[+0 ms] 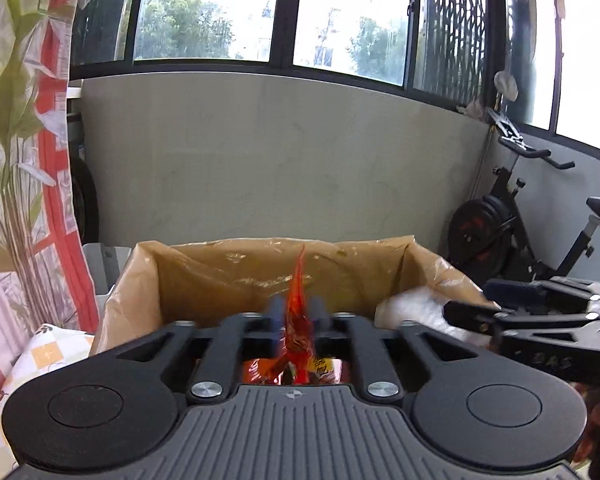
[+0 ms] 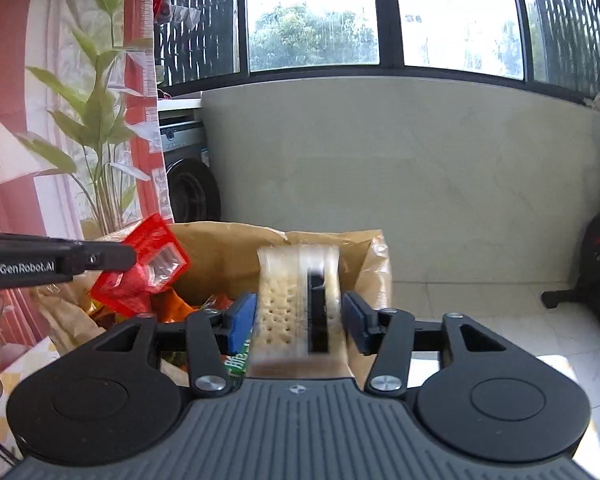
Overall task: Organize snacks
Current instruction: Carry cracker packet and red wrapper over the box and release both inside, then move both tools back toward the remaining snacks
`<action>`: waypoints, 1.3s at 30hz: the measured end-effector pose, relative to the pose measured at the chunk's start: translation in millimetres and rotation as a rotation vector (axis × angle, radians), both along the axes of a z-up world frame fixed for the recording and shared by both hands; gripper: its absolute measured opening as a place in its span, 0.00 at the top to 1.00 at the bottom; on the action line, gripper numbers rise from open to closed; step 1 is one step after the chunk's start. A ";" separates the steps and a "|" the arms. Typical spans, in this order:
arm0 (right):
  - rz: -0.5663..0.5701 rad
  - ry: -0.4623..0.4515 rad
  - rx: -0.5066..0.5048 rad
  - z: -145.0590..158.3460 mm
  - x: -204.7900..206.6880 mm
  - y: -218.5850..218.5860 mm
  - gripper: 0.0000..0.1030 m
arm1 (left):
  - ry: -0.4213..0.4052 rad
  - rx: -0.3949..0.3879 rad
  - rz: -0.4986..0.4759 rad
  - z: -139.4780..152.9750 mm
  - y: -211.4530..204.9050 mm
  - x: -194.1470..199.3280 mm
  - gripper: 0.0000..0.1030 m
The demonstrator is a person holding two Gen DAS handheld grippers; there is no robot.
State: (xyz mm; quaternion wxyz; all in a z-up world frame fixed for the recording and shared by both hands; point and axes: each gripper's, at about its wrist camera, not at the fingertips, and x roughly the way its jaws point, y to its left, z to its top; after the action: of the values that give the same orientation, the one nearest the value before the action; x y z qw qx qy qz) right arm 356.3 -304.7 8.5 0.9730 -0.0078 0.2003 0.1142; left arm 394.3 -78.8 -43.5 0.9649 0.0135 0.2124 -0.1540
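Glossy red plastic snack packet with a clear window; pale cream cracker pack, dotted with small holes; brown cardboard box lined in clear film; blue pads on black gripper fingers.

**Two packets over the lined box**

The lined box stands before the wall, an exercise bike to its right. The snack packet hangs over it; the cracker pack is to that packet's right.
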 end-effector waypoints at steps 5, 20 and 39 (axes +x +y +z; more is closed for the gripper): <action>0.016 -0.027 0.021 6.4 -23.2 -3.8 0.40 | -0.043 0.028 -0.006 7.5 6.9 -22.4 0.46; 0.095 -0.068 0.001 -1.2 -92.7 4.9 0.40 | -0.096 0.054 0.063 9.9 33.2 -107.0 0.36; 0.056 -0.003 0.056 -76.6 -129.8 -19.5 0.40 | 0.002 0.030 0.111 -69.6 58.6 -151.7 0.36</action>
State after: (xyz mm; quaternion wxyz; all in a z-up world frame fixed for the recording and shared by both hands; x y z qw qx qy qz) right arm 226.5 -324.3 -68.1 0.9696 0.0136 0.1952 0.1471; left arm 242.6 -20.3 -113.1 0.9714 0.0161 0.2159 -0.0973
